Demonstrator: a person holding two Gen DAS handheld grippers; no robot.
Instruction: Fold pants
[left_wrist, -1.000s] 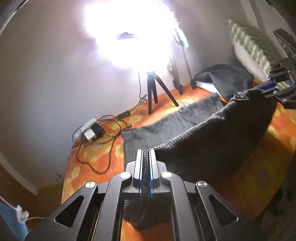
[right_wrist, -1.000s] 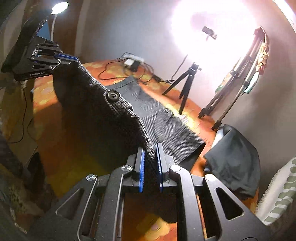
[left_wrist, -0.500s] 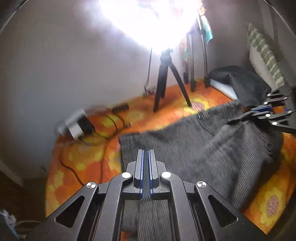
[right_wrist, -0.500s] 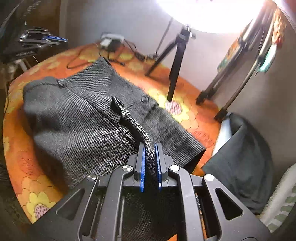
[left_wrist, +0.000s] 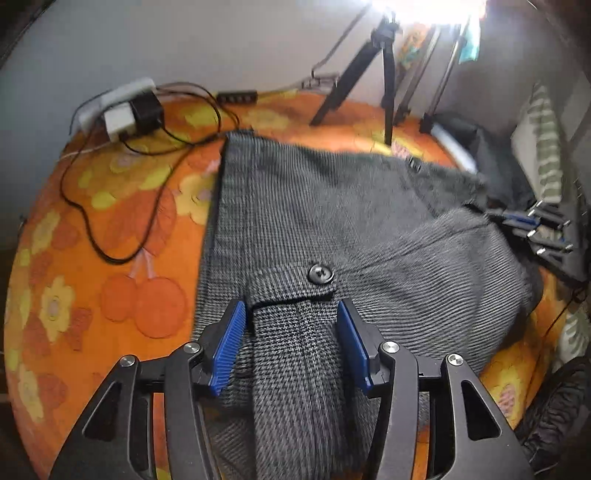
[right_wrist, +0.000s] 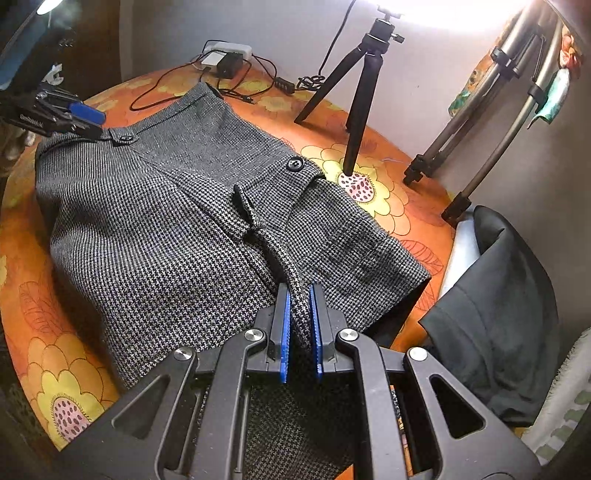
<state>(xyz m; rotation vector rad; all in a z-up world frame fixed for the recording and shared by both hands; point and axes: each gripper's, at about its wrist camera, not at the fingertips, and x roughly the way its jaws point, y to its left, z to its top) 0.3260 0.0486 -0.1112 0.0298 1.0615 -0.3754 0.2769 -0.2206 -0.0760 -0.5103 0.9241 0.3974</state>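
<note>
Orange flowered table (right_wrist: 399, 206) carries grey houndstooth pants (right_wrist: 155, 221), folded over, lying flat across its middle. Black tripod (right_wrist: 365, 92) stands at far edge, dark cloth (right_wrist: 498, 314) on right. Left gripper (left_wrist: 291, 321) has jaws just opened, fabric lies loose between the pads, none pressing. Right gripper (right_wrist: 300, 321) is clamped on a pinched waistband fold at near right.

Grey houndstooth pants (right_wrist: 155, 221), orange floral cloth (right_wrist: 388, 192)
</note>
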